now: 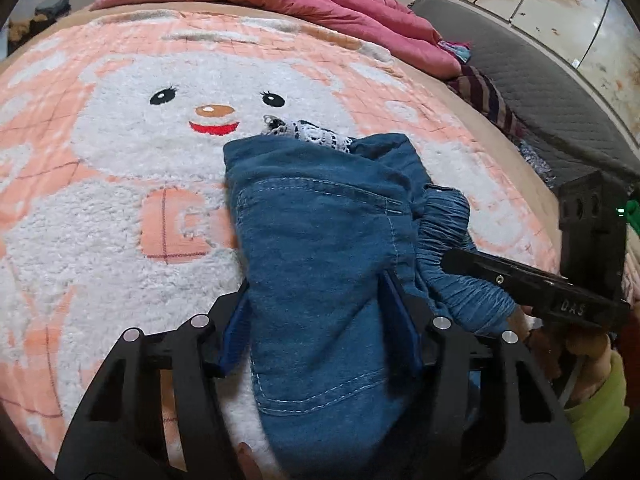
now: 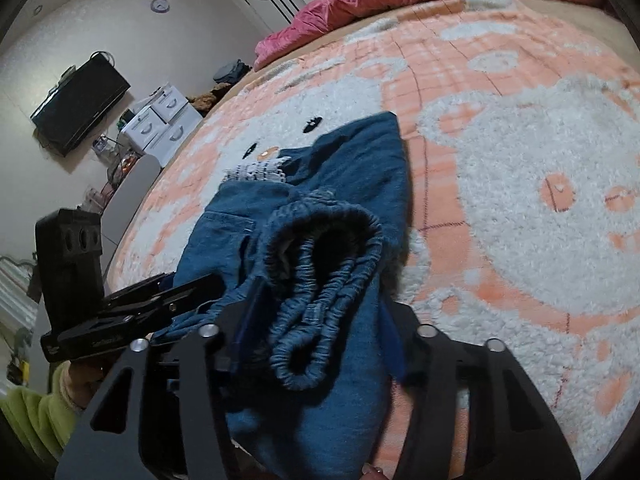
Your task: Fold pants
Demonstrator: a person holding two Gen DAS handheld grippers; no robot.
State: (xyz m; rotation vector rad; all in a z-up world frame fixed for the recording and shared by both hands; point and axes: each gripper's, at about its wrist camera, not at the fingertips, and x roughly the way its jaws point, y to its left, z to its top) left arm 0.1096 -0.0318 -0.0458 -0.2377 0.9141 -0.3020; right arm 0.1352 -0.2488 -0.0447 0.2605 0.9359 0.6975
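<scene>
both the left gripper (image 1: pixel 320 320) and right gripper (image 2: pixel 316 336) are pinching the bunched pants (image 1: pixel 320 220), whose slack elastic waistband (image 2: pixel 320 264) is risking sliding loose and undoing the fold

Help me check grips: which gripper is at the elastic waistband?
The right gripper: the gathered waistband lies between its fingers; the left gripper has the pocket panel.

The blue denim pants (image 1: pixel 320 248) lie bunched in a folded bundle near the middle of the fleecy pink-and-white bear blanket (image 1: pixel 120 184), elastic gathered waistband (image 2: pixel 320 264) looped open on top, white lace trim (image 1: pixel 316 134) showing at the far end.
</scene>
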